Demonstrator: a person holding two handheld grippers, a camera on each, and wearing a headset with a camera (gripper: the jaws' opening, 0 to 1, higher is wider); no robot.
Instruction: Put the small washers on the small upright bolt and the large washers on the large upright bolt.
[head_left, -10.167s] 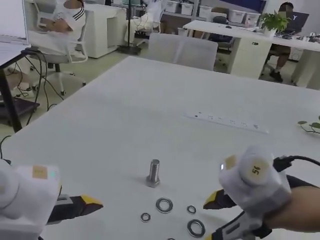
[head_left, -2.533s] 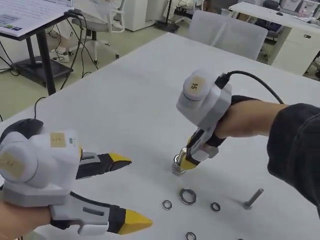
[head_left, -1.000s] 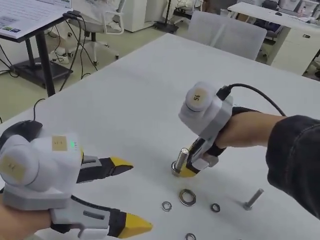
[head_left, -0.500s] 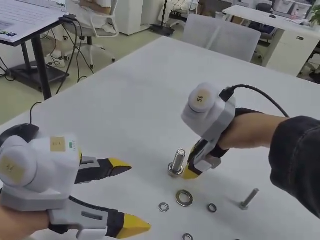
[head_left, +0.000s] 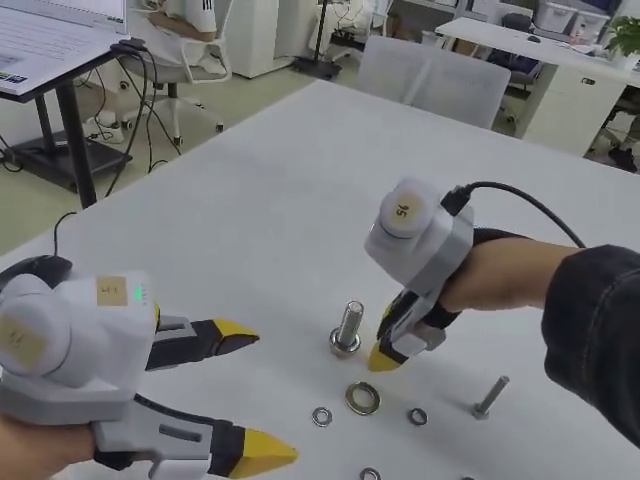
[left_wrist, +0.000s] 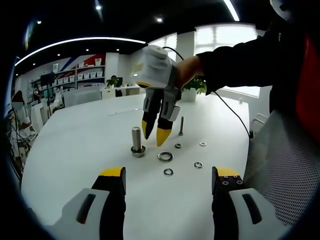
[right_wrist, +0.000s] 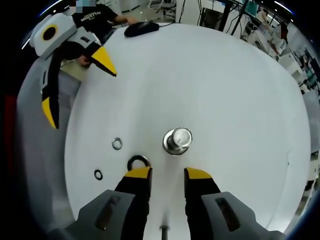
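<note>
The large upright bolt (head_left: 346, 328) is shown standing on its head just below the centre of the head view, on the white table (head_left: 300, 200). Below it and slightly to the right, apart from it, a large washer (head_left: 362, 398) is laid flat, flanked by two small washers (head_left: 322, 416); a third is found at the lower edge. The small bolt (head_left: 487, 397) is seen lying on its side toward the lower right. The right gripper (head_left: 385, 360) is held tips down just right of the large bolt, its jaws parted by a narrow gap with nothing between them. The left gripper (head_left: 258, 395) is held at lower left, its jaws wide apart and empty.
</note>
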